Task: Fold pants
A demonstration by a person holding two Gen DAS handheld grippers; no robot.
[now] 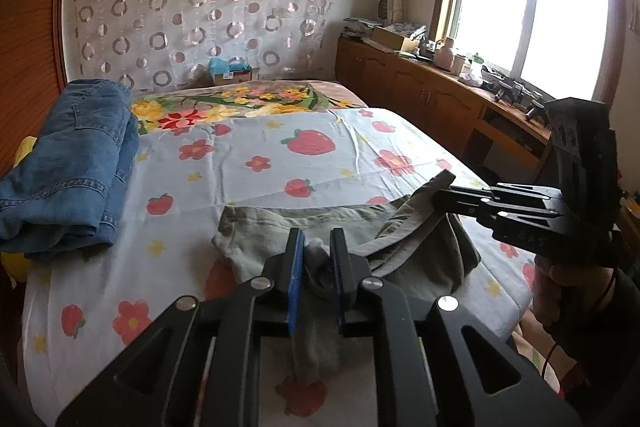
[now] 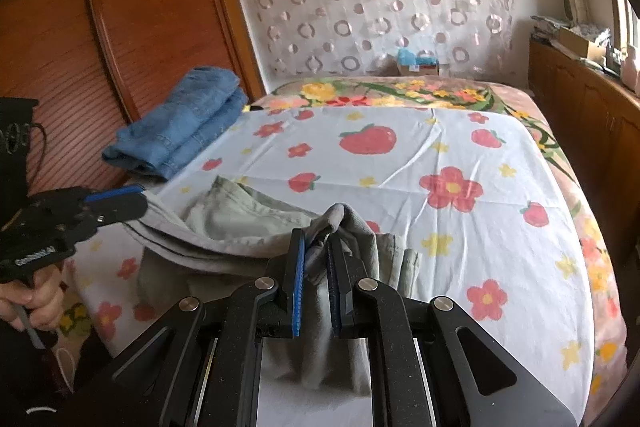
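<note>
Each black claw (image 1: 318,251) has blue-lined fingers (image 1: 295,279), silver rivets (image 1: 261,283), and cut-out arms; bare hand (image 2: 34,297), dark sleeve (image 1: 616,311).

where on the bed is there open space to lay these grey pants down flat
The widest free patch is the middle of the strawberry sheet, bordered by the folded jeans on the left, the floral blanket at the far end and the grey pants at the near edge. The near edge is crowded: left gripper and right gripper both clamp the pants there.

The left gripper (image 2: 132,201) has small white letters on its black handle, but they are too blurry to read. The box (image 2: 418,68) by the curtain has a label, too tiny to read.
</note>
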